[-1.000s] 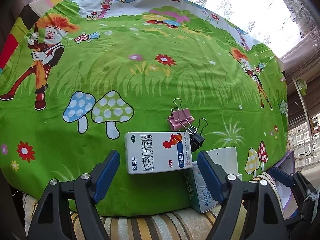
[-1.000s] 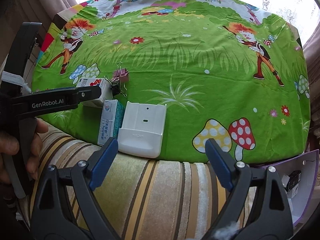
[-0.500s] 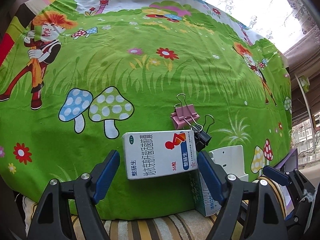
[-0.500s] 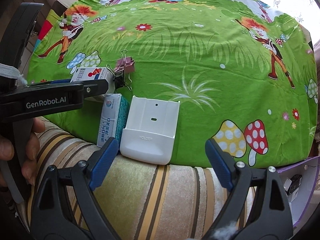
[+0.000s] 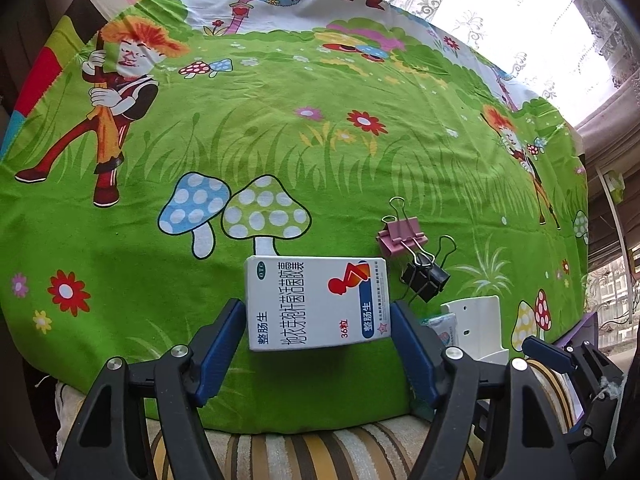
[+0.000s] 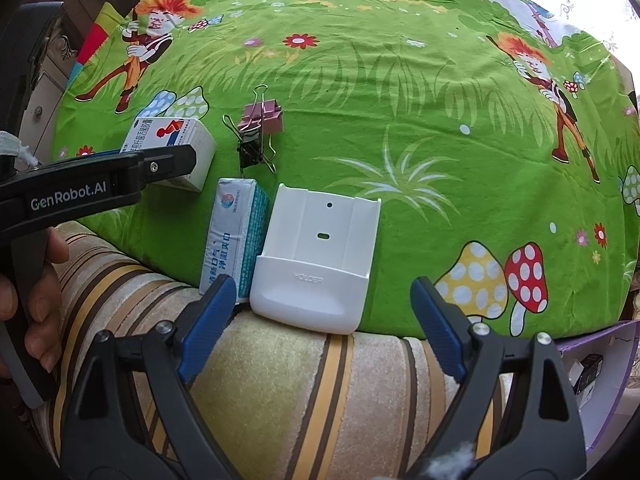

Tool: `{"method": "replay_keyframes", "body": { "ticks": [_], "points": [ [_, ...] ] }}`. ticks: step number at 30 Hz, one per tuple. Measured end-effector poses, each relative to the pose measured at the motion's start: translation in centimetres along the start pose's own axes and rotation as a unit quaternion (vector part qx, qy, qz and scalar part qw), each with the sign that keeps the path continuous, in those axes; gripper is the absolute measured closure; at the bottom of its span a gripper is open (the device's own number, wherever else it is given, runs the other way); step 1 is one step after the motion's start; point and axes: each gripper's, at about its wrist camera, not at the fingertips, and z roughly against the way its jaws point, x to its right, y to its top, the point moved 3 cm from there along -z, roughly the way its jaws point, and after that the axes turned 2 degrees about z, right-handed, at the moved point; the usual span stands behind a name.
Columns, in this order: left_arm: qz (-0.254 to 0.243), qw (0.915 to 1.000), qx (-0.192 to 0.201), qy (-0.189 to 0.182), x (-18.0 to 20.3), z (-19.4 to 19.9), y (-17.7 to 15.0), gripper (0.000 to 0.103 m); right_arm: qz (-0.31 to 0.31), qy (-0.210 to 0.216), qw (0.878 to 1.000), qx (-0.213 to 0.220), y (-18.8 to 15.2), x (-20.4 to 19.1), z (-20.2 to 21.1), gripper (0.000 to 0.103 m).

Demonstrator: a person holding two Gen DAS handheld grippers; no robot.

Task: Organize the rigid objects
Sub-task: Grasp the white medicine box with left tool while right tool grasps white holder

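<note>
Left gripper [image 5: 318, 338] is straddling the near end of the white medicine box [image 5: 318, 304], jaws open, blue pads just beside its two sides; can't tell if they're touching. Box is lying flat on the green cartoon-print cloth [image 5: 280, 140] near the front edge of the surface.

Right gripper [image 6: 324, 320] is hovering with jaws open over the striped cover [image 6: 304, 392], just short of the white plastic holder [image 6: 316, 260], gripping nothing.

Right wrist view is showing the teal-and-white carton [image 6: 236, 236] lying against the holder's left side, plus a purple box [image 6: 592, 364] at far right; left view is catching only slivers of both. Pink binder clip [image 5: 400, 234] and black binder clip [image 5: 424, 278] are sitting touching, right of the medicine box.
</note>
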Motion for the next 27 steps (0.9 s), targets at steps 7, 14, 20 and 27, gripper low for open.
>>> {"method": "replay_keyframes", "body": {
  "ticks": [7,14,20,27],
  "points": [
    [0.027,0.9996,0.009,-0.008,-1.5,0.9,-0.5,0.029,0.007,0.000,1.000,-0.001,0.4,-0.7,-0.3,0.011],
    [0.029,0.9994,0.014,-0.012,-1.5,1.1,-0.7,0.029,-0.010,-0.004,1.000,-0.001,0.6,-0.3,-0.4,0.009],
    [0.031,0.9993,0.015,-0.014,-1.7,1.2,-1.0,0.029,-0.034,-0.007,0.999,-0.003,0.5,0.6,-0.4,0.009],
    [0.025,0.9994,0.021,-0.014,-1.5,1.5,-1.0,0.029,-0.020,-0.014,0.999,-0.026,1.0,0.1,-2.0,0.022]
  ]
}}
